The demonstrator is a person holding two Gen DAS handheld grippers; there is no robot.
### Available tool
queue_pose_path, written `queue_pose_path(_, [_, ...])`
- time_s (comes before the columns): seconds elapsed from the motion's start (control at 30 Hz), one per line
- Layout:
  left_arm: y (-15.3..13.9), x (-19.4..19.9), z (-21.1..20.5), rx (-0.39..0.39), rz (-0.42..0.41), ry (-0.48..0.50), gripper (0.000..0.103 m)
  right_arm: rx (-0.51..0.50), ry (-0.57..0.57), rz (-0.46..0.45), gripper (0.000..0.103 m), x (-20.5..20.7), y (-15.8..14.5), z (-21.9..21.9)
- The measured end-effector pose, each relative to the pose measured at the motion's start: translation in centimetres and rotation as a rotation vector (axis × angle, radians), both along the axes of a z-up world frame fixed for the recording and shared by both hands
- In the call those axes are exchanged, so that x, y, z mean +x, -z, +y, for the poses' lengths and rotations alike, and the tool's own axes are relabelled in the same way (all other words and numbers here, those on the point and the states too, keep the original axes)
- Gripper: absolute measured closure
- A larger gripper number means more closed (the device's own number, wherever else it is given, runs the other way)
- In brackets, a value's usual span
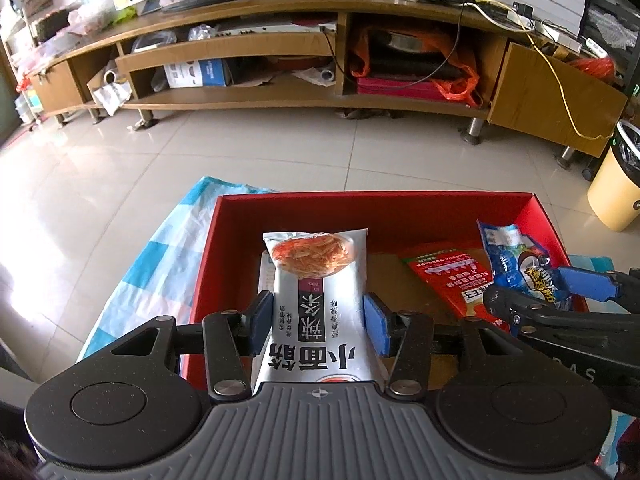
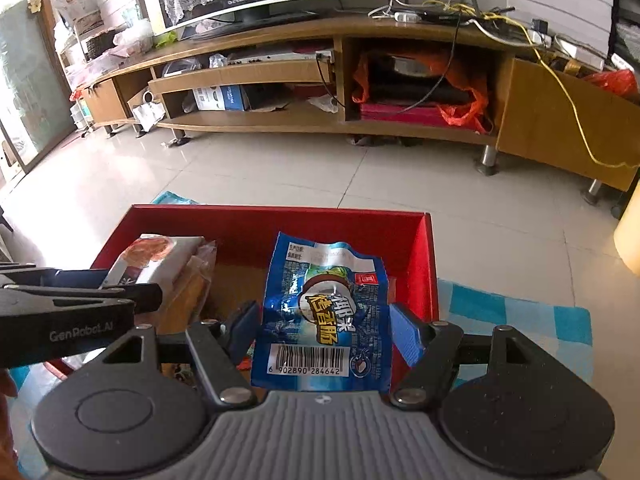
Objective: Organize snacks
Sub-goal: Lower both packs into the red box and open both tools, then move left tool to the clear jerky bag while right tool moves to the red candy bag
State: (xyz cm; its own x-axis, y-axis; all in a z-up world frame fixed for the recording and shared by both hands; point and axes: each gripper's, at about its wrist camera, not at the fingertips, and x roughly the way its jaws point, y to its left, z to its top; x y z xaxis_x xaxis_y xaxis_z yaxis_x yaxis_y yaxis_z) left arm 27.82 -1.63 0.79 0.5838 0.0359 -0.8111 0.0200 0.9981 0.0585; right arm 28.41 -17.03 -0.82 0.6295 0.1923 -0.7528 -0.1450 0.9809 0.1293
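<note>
My left gripper (image 1: 318,322) is shut on a silver snack packet (image 1: 320,300) with black Chinese lettering and holds it over the left part of the open red box (image 1: 360,210). My right gripper (image 2: 322,326) is shut on a blue snack packet (image 2: 324,312) with a barcode and holds it over the right part of the same box (image 2: 424,264). The blue packet also shows in the left wrist view (image 1: 516,264), the silver one in the right wrist view (image 2: 156,258). A red snack packet (image 1: 448,276) lies flat on the box's cardboard bottom.
The box stands on a blue-and-white checked cloth (image 1: 160,256) on a tiled floor. A long wooden TV cabinet (image 1: 320,40) runs along the far side. A yellow waste bin (image 1: 616,184) stands at the right.
</note>
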Motion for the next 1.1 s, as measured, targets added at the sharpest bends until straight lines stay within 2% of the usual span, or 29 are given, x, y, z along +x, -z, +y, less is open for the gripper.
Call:
queue_pose_path(0.13, [0.1, -0.1, -0.1, 0.011, -0.002, -0.003, 0.03, -0.013, 0.007, 0.011, 0.033, 0.1, 0.3, 0.0])
queue_pose_path(0.27, [-0.2, -0.5, -0.4, 0.022, -0.011, 0.004, 0.025, -0.021, 0.007, -0.001, 0.033, -0.1, 0.0, 0.2])
queue_pose_path(0.7, [-1.5, -2.2, -0.6, 0.026, -0.037, 0.01, 0.02, -0.058, 0.011, -0.063, 0.033, -1.9, -1.9, -0.5])
queue_pose_path(1.1, [-2.4, -6.3, -1.6, 0.002, -0.044, 0.074, 0.017, -0.066, 0.005, -0.06, 0.033, -6.8, -3.2, -2.2])
